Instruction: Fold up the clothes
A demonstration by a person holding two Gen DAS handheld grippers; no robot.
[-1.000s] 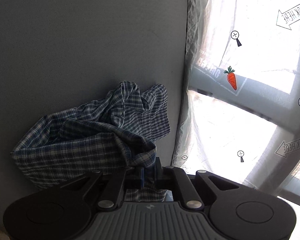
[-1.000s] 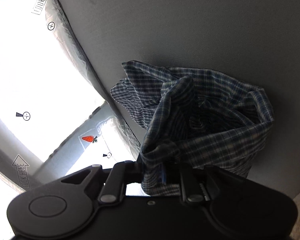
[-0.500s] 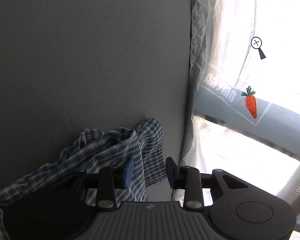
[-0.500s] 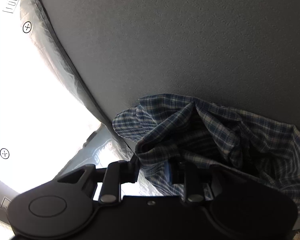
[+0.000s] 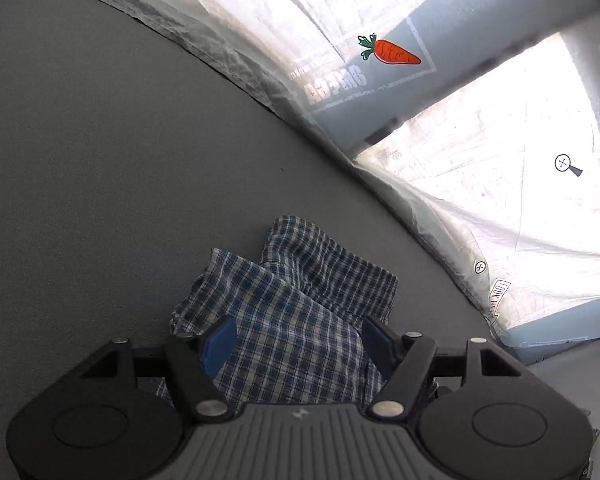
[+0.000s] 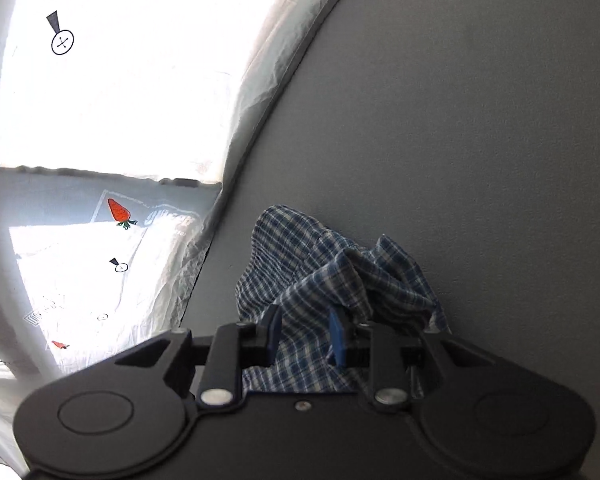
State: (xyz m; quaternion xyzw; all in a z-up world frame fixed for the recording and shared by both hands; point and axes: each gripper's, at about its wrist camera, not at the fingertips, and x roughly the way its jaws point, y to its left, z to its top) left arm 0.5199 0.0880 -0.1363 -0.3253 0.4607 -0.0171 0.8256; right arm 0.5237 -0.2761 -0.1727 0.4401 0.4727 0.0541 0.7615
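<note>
Now my left gripper (image 5: 296,340) is opening off the plaid shirt (image 5: 300,304), bunched at lower centre on the grey table (image 5: 120,160); my right gripper (image 6: 305,330), slightly apart, is closing over cloth to regrasp.

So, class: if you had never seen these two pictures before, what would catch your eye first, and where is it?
First, the crumpled blue checked shirt on the grey table, just ahead of both grippers. Then the glaring white printed sheet past the table's edge, with its orange carrot drawing. The left gripper is opening over the cloth; the right gripper is closing.
</note>
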